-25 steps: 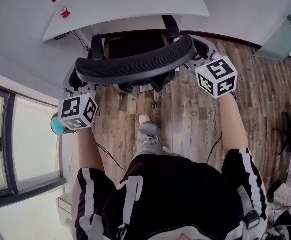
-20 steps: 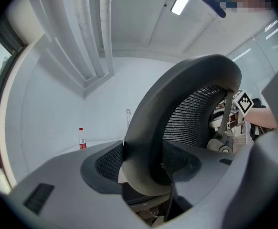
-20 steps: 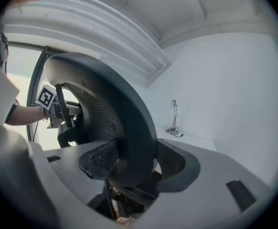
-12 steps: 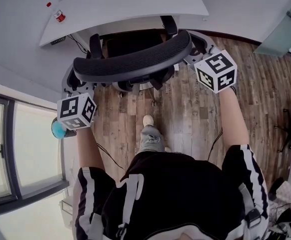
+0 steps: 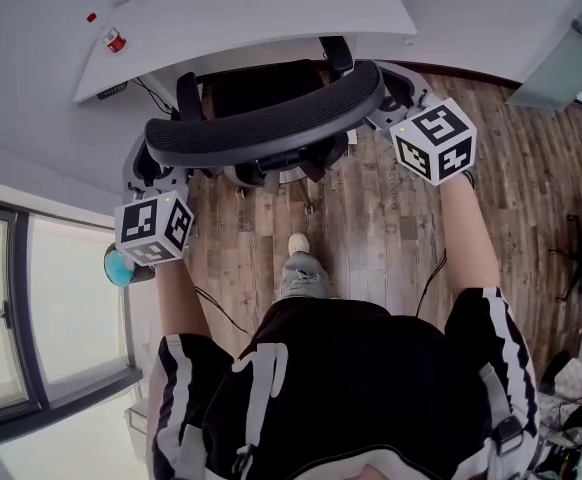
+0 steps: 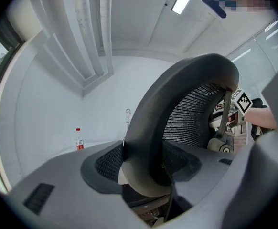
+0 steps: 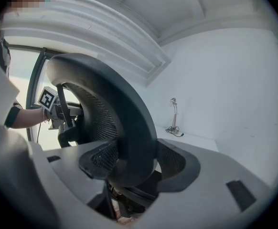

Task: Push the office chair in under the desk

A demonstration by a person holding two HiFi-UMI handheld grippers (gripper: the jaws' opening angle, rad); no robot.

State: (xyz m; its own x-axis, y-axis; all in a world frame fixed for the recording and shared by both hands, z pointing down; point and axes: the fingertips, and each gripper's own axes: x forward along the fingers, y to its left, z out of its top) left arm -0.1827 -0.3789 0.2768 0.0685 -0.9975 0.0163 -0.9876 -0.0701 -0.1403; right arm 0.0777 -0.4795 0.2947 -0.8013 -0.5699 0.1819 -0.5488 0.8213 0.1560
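- Two tools share this push. The left hand-held gripper [image 5: 153, 173] and the right hand-held gripper [image 5: 393, 118] each straddle one end of the office chair's curved backrest [image 5: 266, 120]. Their jaws stand wide, the rim fills the gap, and the pads seem to press on both its faces.
- Most of the seat [image 5: 261, 86] already lies beneath the white table [image 5: 251, 8]. The armrests [image 5: 187, 93] are at the table's edge, and the backrest is out over the wooden floor [image 5: 371, 218].
- Equal pressure from both ends matters, I judge: a swivel chair turns instead of rolling if one side leads.
- Push level and square to the table, so the jaws don't ride up off the rim.
- Watch the armrests against the table edge; if they catch, stop rather than force them.
- Mind the cable [image 5: 216, 308] on the floor behind the chair; the casters are hidden here.
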